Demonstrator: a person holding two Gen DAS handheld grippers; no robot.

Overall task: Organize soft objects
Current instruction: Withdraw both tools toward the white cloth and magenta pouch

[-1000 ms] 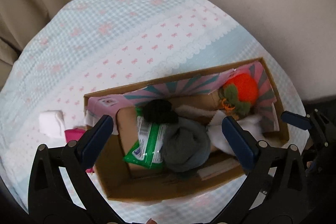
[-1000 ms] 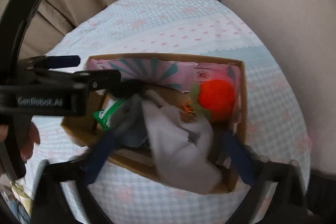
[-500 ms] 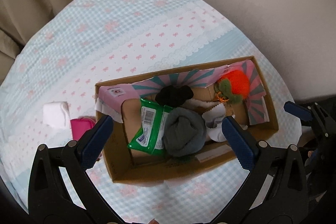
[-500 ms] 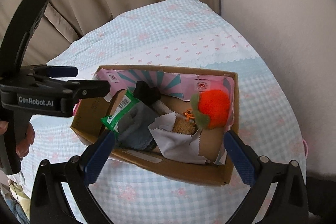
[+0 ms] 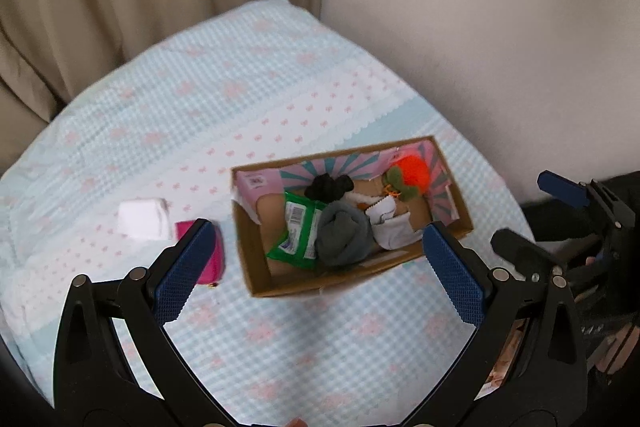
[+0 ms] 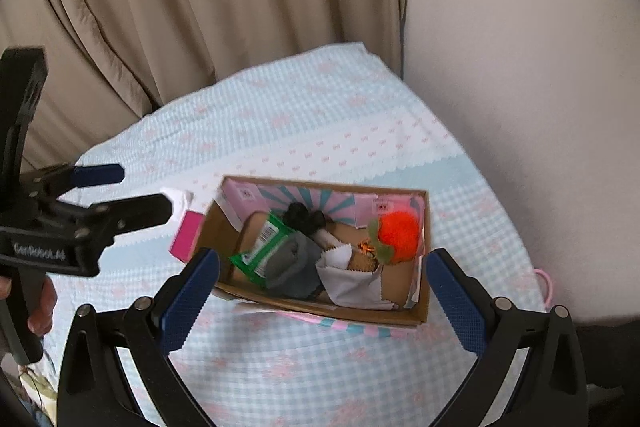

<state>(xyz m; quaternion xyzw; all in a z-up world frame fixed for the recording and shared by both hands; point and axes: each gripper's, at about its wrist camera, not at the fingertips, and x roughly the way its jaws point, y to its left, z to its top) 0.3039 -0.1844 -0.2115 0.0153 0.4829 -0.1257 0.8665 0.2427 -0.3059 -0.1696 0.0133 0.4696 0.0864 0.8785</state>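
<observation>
A cardboard box (image 5: pixel 256 267) (image 6: pixel 416 315) stands on the checked bedspread. It holds a green wipes pack (image 5: pixel 298 233) (image 6: pixel 260 247), a grey rolled sock (image 5: pixel 342 235) (image 6: pixel 294 261), a white cloth (image 5: pixel 390 227) (image 6: pixel 352 283), a black soft item (image 5: pixel 328 187) (image 6: pixel 302 217) and an orange plush (image 5: pixel 412 173) (image 6: pixel 400 233). A white folded item (image 5: pixel 144 219) and a pink item (image 5: pixel 214 255) (image 6: pixel 186 237) lie left of the box. My left gripper (image 5: pixel 316 275) and right gripper (image 6: pixel 320 299) are open, empty, high above the box.
Beige curtains (image 6: pixel 200 7) hang behind the bed and a pale wall (image 5: pixel 480 27) stands on the right. The bedspread (image 5: pixel 200 107) extends far behind the box. A pink cord (image 6: pixel 546 283) lies at the bed's right edge.
The white cloth has been let go into the box by the right gripper. Both grippers have pulled up and away from the box, which now looks smaller.
</observation>
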